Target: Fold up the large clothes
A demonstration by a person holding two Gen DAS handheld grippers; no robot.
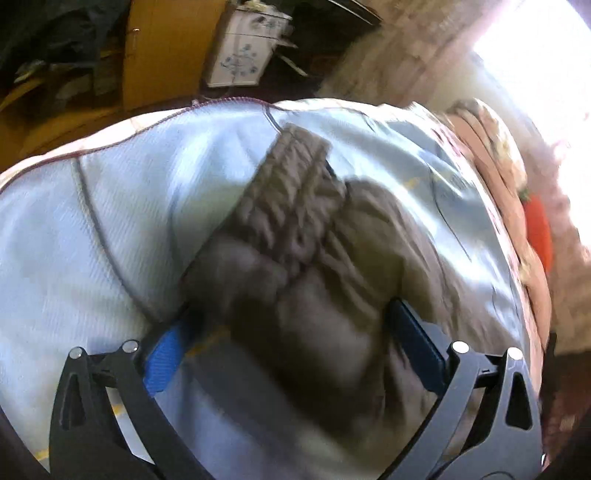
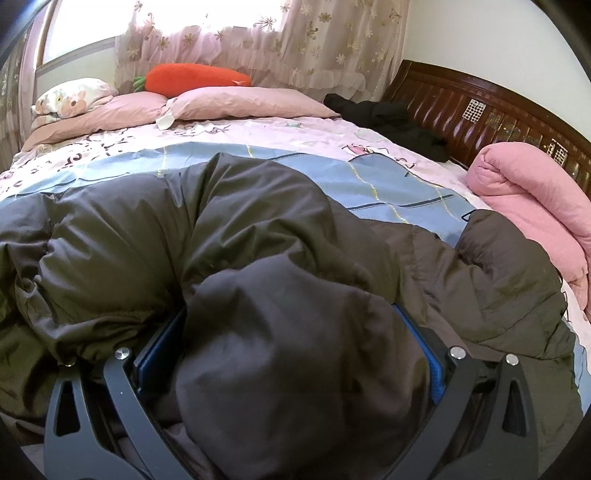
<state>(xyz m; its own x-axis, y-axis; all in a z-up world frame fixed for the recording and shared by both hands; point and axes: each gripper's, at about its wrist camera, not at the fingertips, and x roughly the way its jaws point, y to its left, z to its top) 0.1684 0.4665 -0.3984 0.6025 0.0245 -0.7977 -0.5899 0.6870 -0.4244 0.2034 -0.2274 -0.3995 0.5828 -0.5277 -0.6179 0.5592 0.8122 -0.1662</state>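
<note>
Sunlit window (image 2: pixel 74 29) behind floral curtains (image 2: pixel 280 40), dark carved headboard (image 2: pixel 480 107), white wall (image 2: pixel 461 33).

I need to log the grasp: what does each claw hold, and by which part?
Both hold the dark puffy jacket. The right claw has a thick rounded fold bunched between its fingers; the left claw grips near the ribbed cuff.

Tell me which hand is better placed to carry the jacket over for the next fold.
Probably the right gripper: its fingers bracket a thick fold of the dark jacket, with open blue sheet ahead. The left gripper holds only a bunched sleeve cuff, and its view is blurred.
</note>
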